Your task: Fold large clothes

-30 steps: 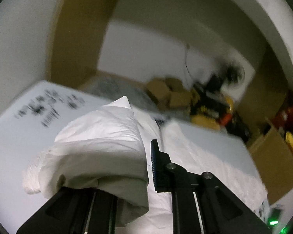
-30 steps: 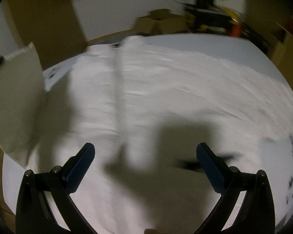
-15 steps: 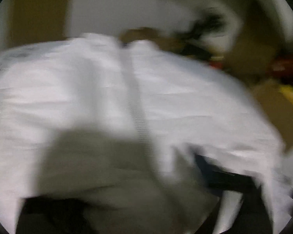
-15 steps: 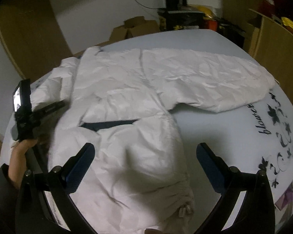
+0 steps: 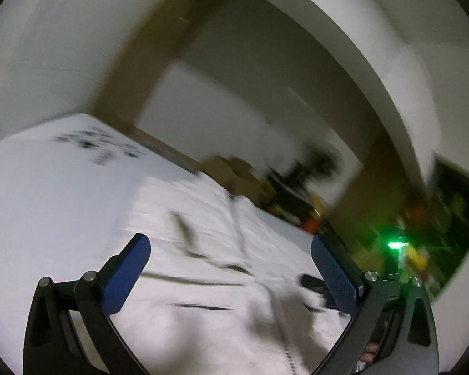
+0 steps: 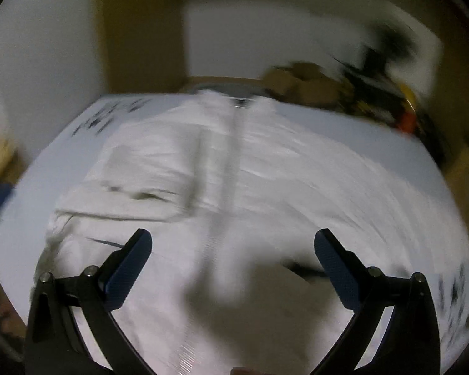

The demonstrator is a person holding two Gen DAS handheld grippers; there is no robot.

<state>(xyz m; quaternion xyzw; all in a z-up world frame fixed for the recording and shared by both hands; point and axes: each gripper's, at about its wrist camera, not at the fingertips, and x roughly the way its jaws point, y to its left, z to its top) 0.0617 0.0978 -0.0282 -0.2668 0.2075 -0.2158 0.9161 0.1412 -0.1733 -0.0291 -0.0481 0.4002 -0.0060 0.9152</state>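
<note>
A large white zip-front jacket (image 6: 250, 181) lies spread on the pale table (image 6: 344, 125), its left sleeve (image 6: 134, 184) folded in over the body. It also shows in the left wrist view (image 5: 209, 250), blurred. My left gripper (image 5: 231, 259) is open and empty, just above the jacket's left part. My right gripper (image 6: 233, 256) is open and empty, above the jacket near its zip. Both views are motion-blurred.
Cardboard boxes (image 6: 300, 78) and dark clutter (image 6: 384, 68) stand beyond the table's far edge. A black print (image 5: 93, 147) marks the tablecloth at the far left. A green light (image 5: 395, 244) glows at the right in the left wrist view.
My left gripper let go of the white sleeve it held and is now open. The sleeve now lies folded on the jacket. Both cameras swung over the jacket.
</note>
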